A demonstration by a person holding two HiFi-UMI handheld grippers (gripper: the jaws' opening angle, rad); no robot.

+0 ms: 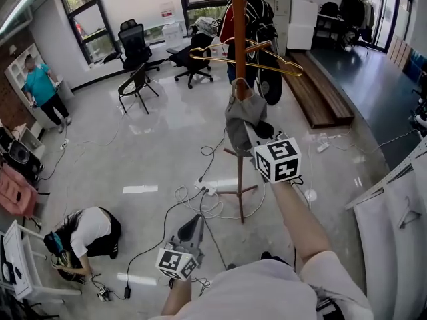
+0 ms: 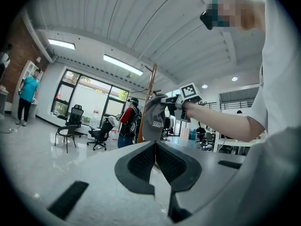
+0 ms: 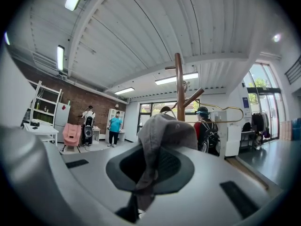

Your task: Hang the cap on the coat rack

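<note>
A grey cap hangs in my right gripper, which is shut on the cap's fabric and held right against the brown pole of the coat rack. In the right gripper view the cap drapes over the closed jaws of the right gripper, with the rack pole and one of its pegs just behind it. My left gripper is low near my body, shut and holding nothing. The left gripper view shows its jaws closed, with the cap ahead by the rack pole.
A gold wire hanger hangs on the rack. Cables and a power strip lie round the rack's foot. A person crouches at lower left, another stands at far left. Office chairs and a wooden bench stand further off.
</note>
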